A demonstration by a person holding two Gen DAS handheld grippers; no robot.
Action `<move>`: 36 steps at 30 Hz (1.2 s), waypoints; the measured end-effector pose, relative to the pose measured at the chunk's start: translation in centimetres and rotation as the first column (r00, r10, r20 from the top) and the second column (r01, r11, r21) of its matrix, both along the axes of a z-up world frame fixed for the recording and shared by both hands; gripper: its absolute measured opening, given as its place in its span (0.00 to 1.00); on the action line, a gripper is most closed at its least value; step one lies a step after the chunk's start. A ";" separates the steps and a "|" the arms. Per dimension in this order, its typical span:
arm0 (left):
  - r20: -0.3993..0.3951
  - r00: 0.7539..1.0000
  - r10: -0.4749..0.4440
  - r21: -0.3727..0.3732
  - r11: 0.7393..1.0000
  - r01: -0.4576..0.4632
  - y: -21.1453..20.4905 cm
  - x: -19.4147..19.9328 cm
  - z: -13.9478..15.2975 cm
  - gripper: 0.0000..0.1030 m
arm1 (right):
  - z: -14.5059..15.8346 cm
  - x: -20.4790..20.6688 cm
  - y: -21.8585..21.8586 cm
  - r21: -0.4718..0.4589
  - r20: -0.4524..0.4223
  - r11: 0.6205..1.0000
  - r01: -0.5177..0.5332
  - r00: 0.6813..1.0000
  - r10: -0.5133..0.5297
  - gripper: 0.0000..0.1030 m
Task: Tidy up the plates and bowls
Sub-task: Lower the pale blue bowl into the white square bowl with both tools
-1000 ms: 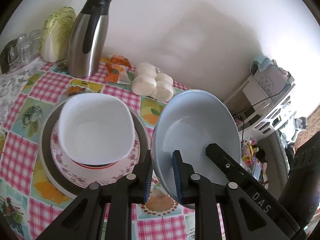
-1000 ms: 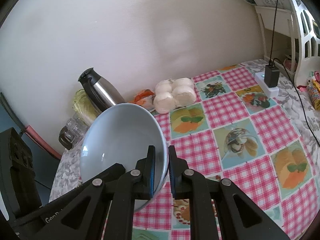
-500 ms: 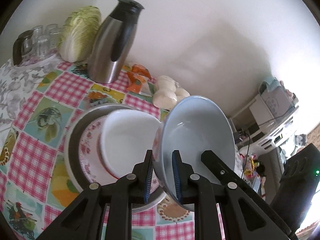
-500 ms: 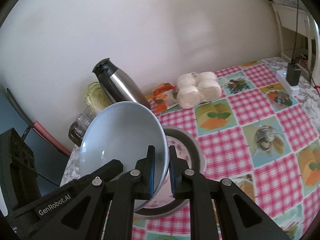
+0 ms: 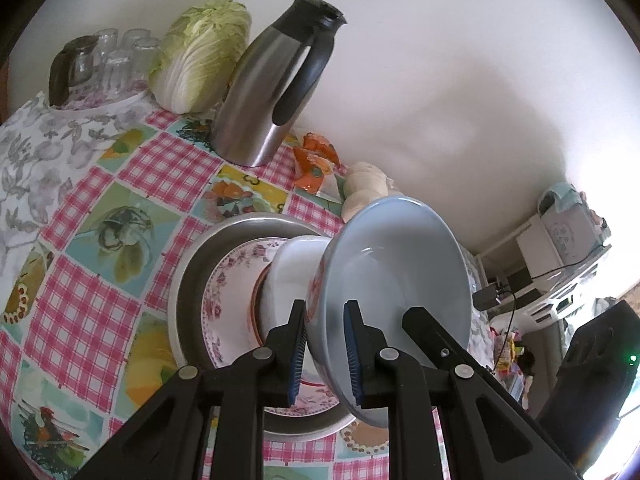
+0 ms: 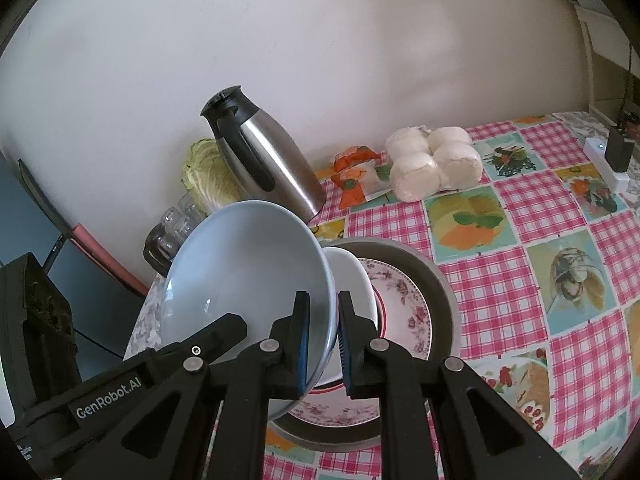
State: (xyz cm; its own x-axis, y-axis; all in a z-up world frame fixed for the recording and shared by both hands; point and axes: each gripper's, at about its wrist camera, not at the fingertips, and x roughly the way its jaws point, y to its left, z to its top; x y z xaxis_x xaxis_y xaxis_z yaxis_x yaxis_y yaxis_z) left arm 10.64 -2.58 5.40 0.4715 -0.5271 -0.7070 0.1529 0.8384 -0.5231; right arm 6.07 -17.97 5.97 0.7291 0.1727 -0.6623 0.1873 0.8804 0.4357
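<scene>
A light blue bowl (image 5: 396, 276) is held tilted in the air by both grippers. My left gripper (image 5: 325, 354) is shut on its near rim. My right gripper (image 6: 323, 340) is shut on the opposite rim of the blue bowl (image 6: 244, 276). Just beneath it is a stack: a white bowl (image 5: 290, 276) on a floral plate (image 5: 230, 284) on a grey plate (image 5: 188, 280). In the right wrist view the white bowl (image 6: 354, 280), floral plate (image 6: 404, 300) and grey plate (image 6: 434, 276) lie right of the blue bowl.
A steel thermos jug (image 5: 276, 84), a cabbage (image 5: 200, 56) and a tray of glasses (image 5: 104, 64) stand by the wall. An orange packet (image 6: 354, 172) and bagged white buns (image 6: 434, 162) lie behind the stack. A power strip (image 6: 608, 164) sits at the table's right edge.
Both grippers have carried the blue bowl leftwards and over the plate stack; it now overlaps the white bowl. Both grips are unchanged.
</scene>
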 end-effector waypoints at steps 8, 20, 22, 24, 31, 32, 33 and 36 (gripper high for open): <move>-0.024 0.999 0.026 0.004 1.000 -0.025 0.4 0.6 -0.8 0.19 | -0.6 1.0 0.8 -0.033 -0.020 0.999 -0.010 1.000 0.009 0.14; -0.018 1.000 0.026 0.011 1.000 -0.026 0.5 0.9 -1.3 0.19 | -1.5 1.5 0.8 -0.034 -0.046 0.999 -0.004 0.999 0.003 0.14; -0.017 1.000 0.022 0.013 1.000 -0.022 0.4 1.0 -1.4 0.19 | -1.4 1.4 0.7 -0.034 -0.043 0.999 -0.003 0.999 0.001 0.14; -0.016 1.000 0.020 0.014 1.000 -0.020 0.3 1.0 -1.4 0.19 | -1.4 1.4 0.6 -0.032 -0.040 0.999 -0.002 0.999 0.001 0.14; -0.018 1.000 0.010 0.017 1.000 -0.010 0.1 1.1 -1.8 0.19 | -1.6 1.5 0.1 -0.017 -0.049 1.000 0.007 0.999 -0.008 0.14; -0.014 1.000 0.011 0.020 1.000 -0.010 0.0 1.2 -1.8 0.19 | -1.7 1.5 0.0 -0.019 -0.051 1.000 0.009 0.999 -0.010 0.14; -0.009 1.000 0.011 0.025 1.000 -0.011 0.0 1.1 -1.7 0.19 | -1.6 1.5 0.0 -0.026 -0.052 1.000 0.013 0.999 -0.014 0.15; 0.000 1.000 0.012 0.033 0.999 -0.012 0.0 1.1 -1.6 0.19 | -1.7 1.5 -0.2 -0.036 -0.058 0.999 0.021 0.998 -0.023 0.16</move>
State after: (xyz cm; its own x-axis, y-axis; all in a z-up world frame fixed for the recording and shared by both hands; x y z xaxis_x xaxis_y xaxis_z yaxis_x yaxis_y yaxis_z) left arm 11.74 -2.53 3.78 0.4772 -0.4975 -0.7244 0.1424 0.8572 -0.4949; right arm 7.53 -18.13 4.23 0.6926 0.1329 -0.7090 0.2306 0.8905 0.3922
